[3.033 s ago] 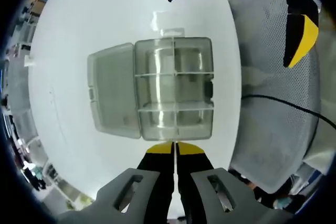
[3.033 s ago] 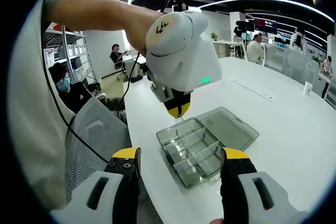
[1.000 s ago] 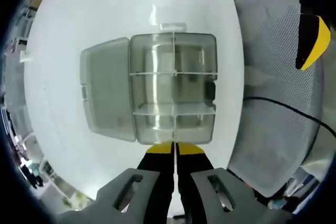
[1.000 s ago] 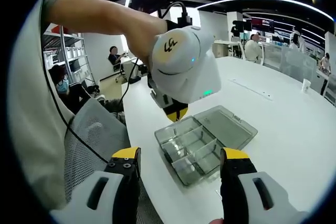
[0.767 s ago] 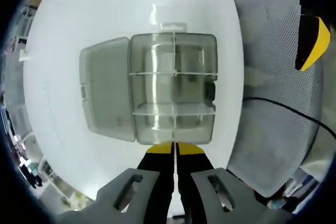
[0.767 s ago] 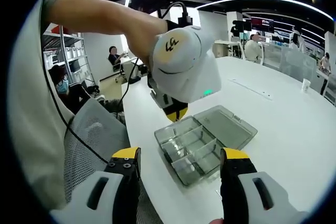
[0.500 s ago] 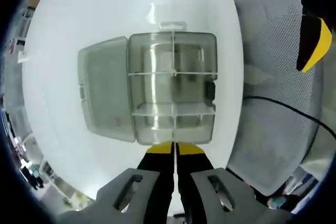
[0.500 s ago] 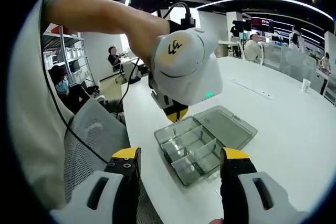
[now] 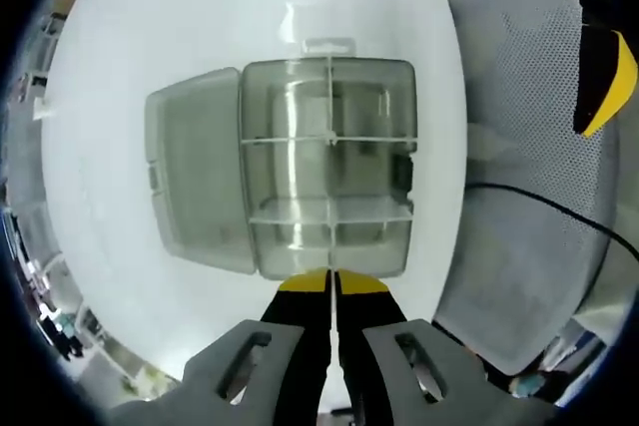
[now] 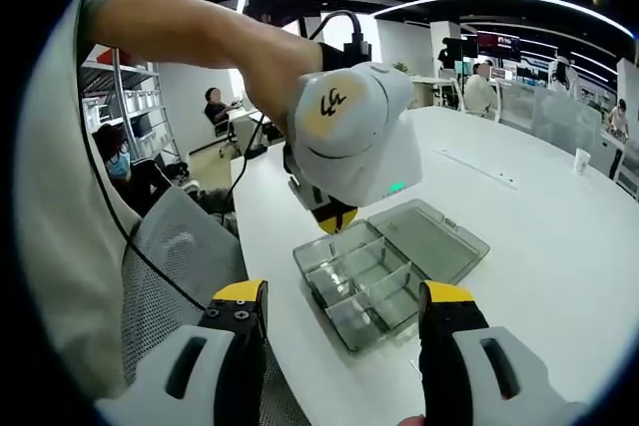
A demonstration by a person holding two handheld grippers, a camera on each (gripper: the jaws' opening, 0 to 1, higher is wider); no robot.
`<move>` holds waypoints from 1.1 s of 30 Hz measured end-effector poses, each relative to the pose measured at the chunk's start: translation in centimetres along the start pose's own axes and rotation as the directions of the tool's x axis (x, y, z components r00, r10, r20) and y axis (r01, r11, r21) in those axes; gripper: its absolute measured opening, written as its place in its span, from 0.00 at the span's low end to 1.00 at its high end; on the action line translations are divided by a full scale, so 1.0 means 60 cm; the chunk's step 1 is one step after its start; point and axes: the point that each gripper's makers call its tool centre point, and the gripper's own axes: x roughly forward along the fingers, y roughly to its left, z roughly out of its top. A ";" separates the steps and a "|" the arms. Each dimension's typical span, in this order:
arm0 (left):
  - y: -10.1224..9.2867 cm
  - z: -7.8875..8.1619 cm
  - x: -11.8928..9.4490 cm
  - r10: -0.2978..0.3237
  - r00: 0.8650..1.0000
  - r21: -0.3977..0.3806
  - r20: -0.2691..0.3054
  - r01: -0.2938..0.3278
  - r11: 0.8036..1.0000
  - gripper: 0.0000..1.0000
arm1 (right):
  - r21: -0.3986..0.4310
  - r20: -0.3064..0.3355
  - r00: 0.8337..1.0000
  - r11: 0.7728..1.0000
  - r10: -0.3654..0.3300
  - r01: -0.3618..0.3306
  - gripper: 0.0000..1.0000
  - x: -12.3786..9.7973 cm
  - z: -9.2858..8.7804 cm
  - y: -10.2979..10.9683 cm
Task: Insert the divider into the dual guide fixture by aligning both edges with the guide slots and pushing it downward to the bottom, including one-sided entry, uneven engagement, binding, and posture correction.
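Left gripper view: mesh chair beside table; left gripper pinched closed above box; right gripper spread, empty.

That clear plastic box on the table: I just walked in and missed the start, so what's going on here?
A person holds a gripper in each hand over a white table. The left gripper, jaws shut on a thin clear plastic divider, hangs above the near edge of the clear compartment box, whose lid lies open beside it. The right gripper waits open and apart from the box. How far the divider sits in its slots cannot be told.
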 end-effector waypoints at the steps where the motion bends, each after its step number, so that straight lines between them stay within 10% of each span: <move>1: 0.000 0.000 0.000 0.002 1.000 0.005 -0.002 -0.002 1.000 0.00 | 0.000 0.000 1.000 1.000 0.000 0.000 0.58 0.000 0.000 0.000; 33: 0.000 0.002 0.007 0.000 1.000 -0.016 -0.009 0.000 1.000 0.00 | 0.002 -0.005 1.000 1.000 0.000 0.000 0.58 -0.001 -0.001 -0.001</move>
